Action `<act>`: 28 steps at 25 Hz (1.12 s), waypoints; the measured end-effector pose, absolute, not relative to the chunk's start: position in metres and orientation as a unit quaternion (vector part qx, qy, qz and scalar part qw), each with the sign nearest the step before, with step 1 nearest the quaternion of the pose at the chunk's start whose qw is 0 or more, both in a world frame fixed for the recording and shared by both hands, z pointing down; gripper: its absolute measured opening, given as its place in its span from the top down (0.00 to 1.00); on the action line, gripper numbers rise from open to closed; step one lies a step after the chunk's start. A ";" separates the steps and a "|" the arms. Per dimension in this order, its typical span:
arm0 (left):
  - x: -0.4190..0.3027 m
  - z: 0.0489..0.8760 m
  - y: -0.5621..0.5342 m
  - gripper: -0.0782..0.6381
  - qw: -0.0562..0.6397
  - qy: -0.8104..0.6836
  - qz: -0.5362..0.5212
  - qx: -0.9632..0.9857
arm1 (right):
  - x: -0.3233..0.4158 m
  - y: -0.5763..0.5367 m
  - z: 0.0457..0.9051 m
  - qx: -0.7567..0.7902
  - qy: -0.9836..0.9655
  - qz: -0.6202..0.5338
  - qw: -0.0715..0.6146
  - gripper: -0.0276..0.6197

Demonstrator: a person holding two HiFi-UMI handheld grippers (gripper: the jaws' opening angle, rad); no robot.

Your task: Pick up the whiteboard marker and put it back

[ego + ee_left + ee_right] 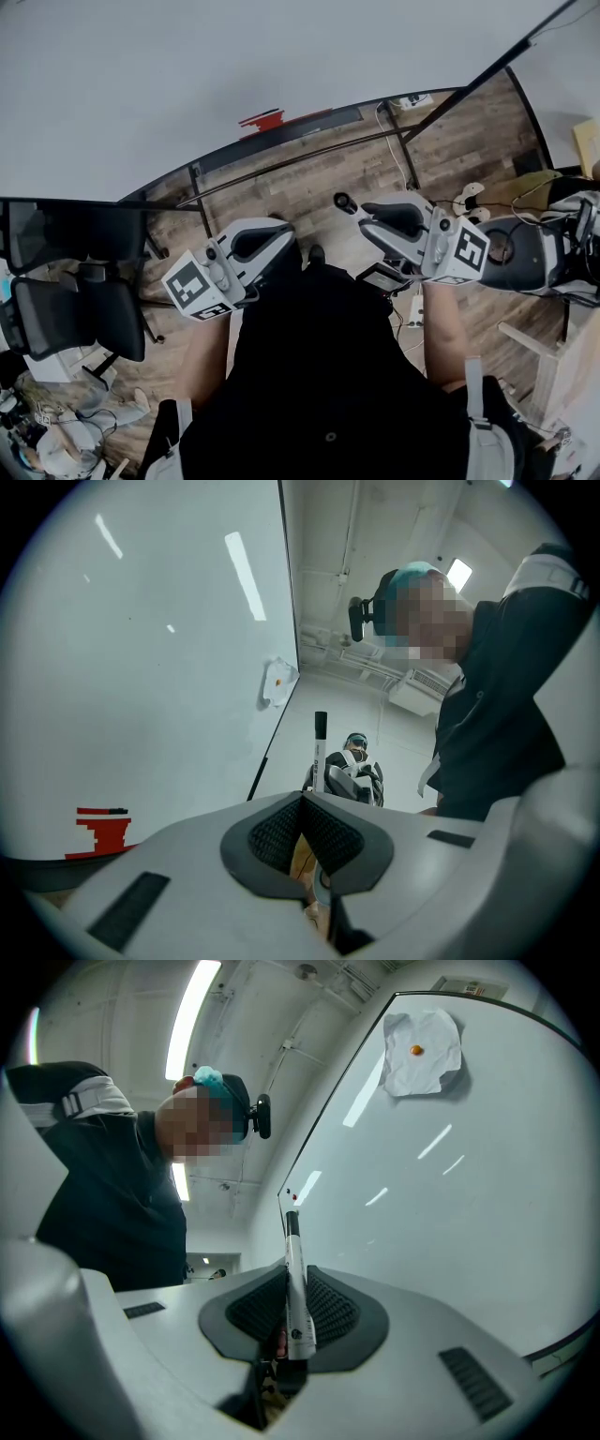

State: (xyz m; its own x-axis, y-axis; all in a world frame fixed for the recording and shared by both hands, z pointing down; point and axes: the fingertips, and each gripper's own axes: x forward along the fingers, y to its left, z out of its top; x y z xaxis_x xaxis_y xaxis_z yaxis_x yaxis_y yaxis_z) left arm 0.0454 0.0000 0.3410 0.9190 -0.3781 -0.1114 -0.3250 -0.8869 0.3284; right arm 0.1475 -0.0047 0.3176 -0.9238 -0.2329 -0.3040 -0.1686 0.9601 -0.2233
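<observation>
Right gripper (pixel 293 1274): jaws clamped on the white-barrelled whiteboard marker with black cap (pixel 298 1316), cap end projecting past the pads, near the large white whiteboard (pixel 450 1204). Left gripper (pixel 302 801): jaws together, nothing between them. Red stepped mark (pixel 105 829) sits low on the board.
</observation>
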 end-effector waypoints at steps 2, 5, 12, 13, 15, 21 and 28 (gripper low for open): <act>0.044 0.342 0.000 0.88 0.153 -0.183 -0.086 0.967 | 0.148 -0.007 0.318 -0.105 0.977 -0.093 0.161 0.84; 0.044 0.347 -0.012 0.88 0.149 -0.189 -0.076 0.968 | 0.151 -0.023 0.319 -0.119 0.979 -0.079 0.148 0.84; 0.033 0.350 -0.036 0.88 0.150 -0.206 -0.073 0.964 | 0.136 -0.051 0.309 -0.150 0.983 -0.025 0.099 0.84; 0.031 0.351 -0.038 0.88 0.150 -0.207 -0.072 0.964 | 0.132 -0.055 0.308 -0.156 0.984 -0.016 0.086 0.84; 0.030 0.351 -0.044 0.88 0.149 -0.211 -0.070 0.964 | 0.125 -0.062 0.309 -0.166 0.985 0.010 0.054 0.84; 0.016 0.351 -0.058 0.88 0.151 -0.220 -0.073 0.961 | 0.104 -0.082 0.317 -0.183 0.982 0.054 -0.014 0.84; -0.004 0.352 -0.083 0.88 0.153 -0.231 -0.076 0.958 | 0.090 -0.125 0.342 -0.212 0.970 0.085 -0.082 0.84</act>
